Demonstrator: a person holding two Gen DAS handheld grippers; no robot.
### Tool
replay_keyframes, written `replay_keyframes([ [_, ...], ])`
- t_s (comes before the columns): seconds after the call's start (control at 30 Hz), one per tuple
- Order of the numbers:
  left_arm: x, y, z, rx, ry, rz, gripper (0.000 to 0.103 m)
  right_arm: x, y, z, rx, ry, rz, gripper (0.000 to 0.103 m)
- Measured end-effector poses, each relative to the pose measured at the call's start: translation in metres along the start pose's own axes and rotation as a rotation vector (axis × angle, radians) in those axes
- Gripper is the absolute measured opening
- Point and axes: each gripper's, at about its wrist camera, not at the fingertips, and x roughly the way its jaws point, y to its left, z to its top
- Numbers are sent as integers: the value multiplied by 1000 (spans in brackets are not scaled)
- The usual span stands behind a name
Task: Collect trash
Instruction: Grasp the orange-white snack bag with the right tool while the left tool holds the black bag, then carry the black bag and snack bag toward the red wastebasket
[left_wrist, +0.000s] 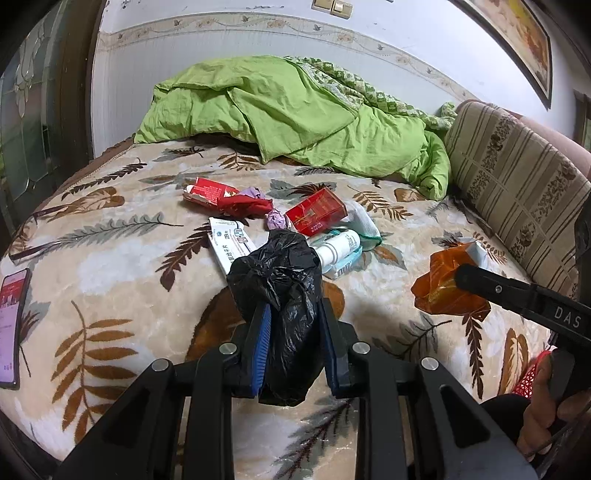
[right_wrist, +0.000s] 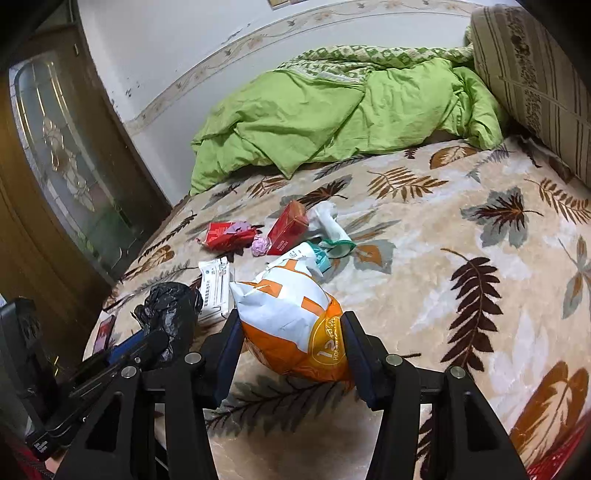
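My left gripper is shut on a crumpled black plastic bag, which bulges above and below its blue pads. My right gripper is shut on an orange and white snack packet, held just above the bed. That packet shows at the right of the left wrist view with the right gripper's finger across it. On the leaf-patterned blanket lies a litter pile: a red carton, a crushed red packet, a white wipes pack, a white bottle and a purple wrapper.
A green quilt is heaped at the back of the bed. A striped cushion stands along the right side. A phone lies at the left edge. A dark wooden door with a glass panel is beyond the bed's left side.
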Motion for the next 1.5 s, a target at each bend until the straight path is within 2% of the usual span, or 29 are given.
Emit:
replay_keyframes([
  [1.3, 4, -2, 0, -8, -1, 4, 24, -2, 1, -1, 2, -7, 1, 57],
  [1.5, 7, -7, -4, 7, 3, -14, 24, -16, -2, -5, 29, -28, 7, 57],
])
